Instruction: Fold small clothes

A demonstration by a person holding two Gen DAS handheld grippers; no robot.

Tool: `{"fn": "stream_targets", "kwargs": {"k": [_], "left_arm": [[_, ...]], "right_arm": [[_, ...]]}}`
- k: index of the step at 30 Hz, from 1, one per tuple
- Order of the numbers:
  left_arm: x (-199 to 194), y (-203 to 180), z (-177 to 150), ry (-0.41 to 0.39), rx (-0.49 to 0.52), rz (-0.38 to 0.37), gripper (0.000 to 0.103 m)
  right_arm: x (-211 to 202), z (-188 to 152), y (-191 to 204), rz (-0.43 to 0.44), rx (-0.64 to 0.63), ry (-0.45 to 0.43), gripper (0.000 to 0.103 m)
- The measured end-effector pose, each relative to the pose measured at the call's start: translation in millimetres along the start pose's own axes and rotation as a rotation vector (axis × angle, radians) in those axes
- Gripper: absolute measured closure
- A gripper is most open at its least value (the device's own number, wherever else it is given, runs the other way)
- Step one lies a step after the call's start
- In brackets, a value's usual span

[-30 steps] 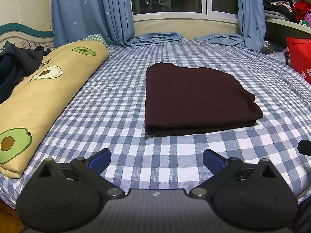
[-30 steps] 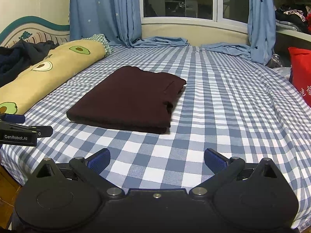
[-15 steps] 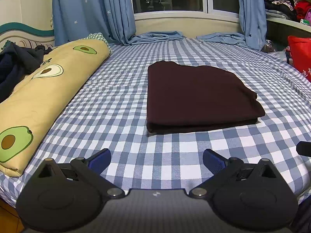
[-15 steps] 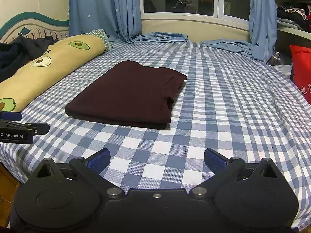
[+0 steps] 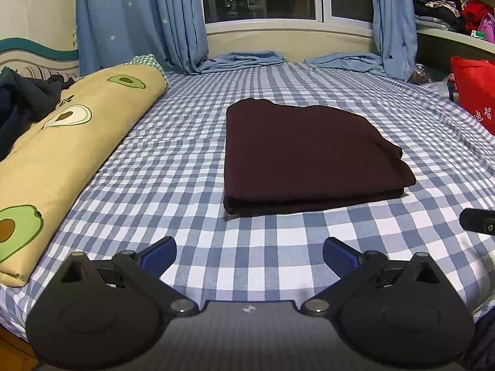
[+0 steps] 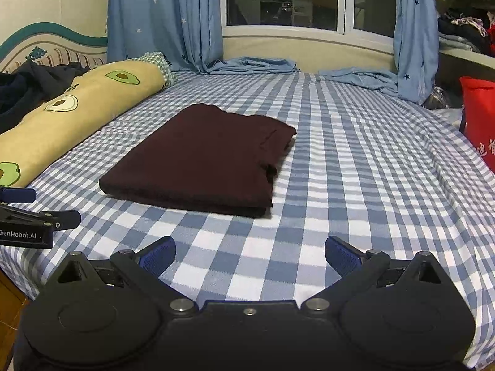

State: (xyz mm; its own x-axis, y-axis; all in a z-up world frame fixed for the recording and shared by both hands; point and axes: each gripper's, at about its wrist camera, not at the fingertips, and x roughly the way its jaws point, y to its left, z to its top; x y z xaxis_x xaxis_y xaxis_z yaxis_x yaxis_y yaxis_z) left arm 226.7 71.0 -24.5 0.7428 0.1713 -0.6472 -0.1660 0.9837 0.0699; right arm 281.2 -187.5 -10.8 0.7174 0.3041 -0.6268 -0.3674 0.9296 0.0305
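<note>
Each hand-held gripper, left (image 5: 250, 252) and right (image 6: 250, 249), is held spread and empty. At twelve o'clock, a maroon garment (image 5: 304, 154) is seen folded on the bed (image 5: 173, 160); folding appears finished.

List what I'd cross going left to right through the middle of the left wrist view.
Dark clothes heap → avocado-print bolster → bare checked sheet → folded maroon garment → red bag.

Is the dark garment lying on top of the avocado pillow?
No, the dark garment lies folded on the checked sheet, apart from the avocado pillow.
</note>
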Motion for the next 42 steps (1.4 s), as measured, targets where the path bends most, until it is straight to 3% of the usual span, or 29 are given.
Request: {"fn": "stream_targets", "kwargs": {"k": [8, 42], "left_arm": [[2.7, 2.5, 1.0, 0.0, 0.002, 0.006, 0.001], [2.5, 4.1, 2.0, 0.003, 0.012, 0.021, 0.001]], "right_arm": [[0.9, 6.5, 2.4, -0.023, 0.007, -0.033, 0.001], [1.5, 4.9, 4.5, -0.022, 0.013, -0.027, 0.001]]}}
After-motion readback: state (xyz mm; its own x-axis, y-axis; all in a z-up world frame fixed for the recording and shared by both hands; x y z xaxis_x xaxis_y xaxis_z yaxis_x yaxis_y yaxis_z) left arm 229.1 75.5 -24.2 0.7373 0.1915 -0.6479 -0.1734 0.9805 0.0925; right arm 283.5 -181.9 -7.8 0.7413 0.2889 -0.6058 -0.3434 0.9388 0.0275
